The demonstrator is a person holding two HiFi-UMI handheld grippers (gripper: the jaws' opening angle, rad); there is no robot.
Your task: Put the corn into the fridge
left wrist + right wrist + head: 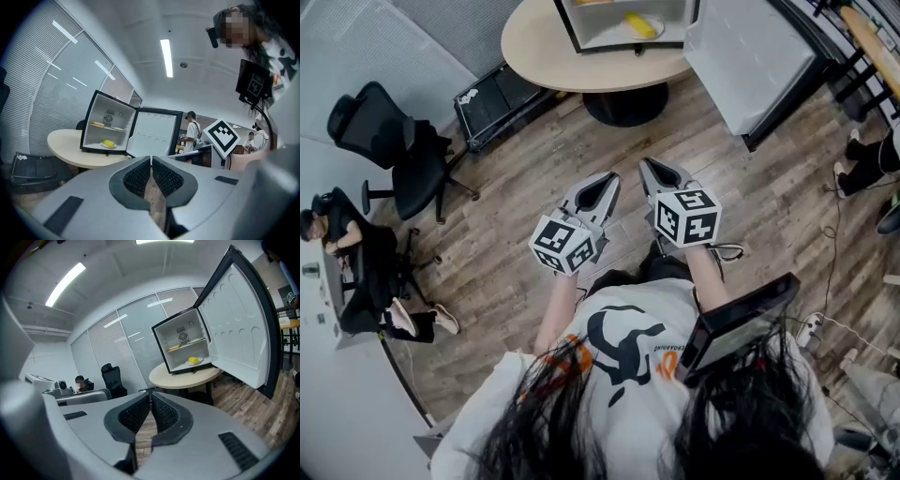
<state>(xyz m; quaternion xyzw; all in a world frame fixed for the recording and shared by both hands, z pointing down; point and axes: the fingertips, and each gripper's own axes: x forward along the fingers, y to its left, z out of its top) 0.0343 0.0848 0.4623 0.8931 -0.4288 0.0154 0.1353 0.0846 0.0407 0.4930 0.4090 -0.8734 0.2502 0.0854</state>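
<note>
Left claw [151, 160] and right claw [150, 394] are both clenched with nothing between their ribbed pads, only floorboards showing past the tips, and in the head view they hang side by side over the wooden floor [534, 178], well apart from the round table [546, 58]. By the look of it the main step is already done: the corn [192, 360] lies inside the fridge [92, 117], which stands on the table with its open front close to the table's near edge. It sits on a small white plate [189, 363] on the floor of the bottom compartment, a little right of middle and toward the front edge, below the wire shelf. What seems left, if anything, is shutting the door [236, 329], which stands swung wide to the right; the task sentence does not ask for it, so the job may count as finished. The corn itself reads as a short, stubby, bright yellow piece lying on its side, no husk to be seen, too small here to make out kernels. Another pale yellow item lies on the shelf above; what it is cannot be told
</note>
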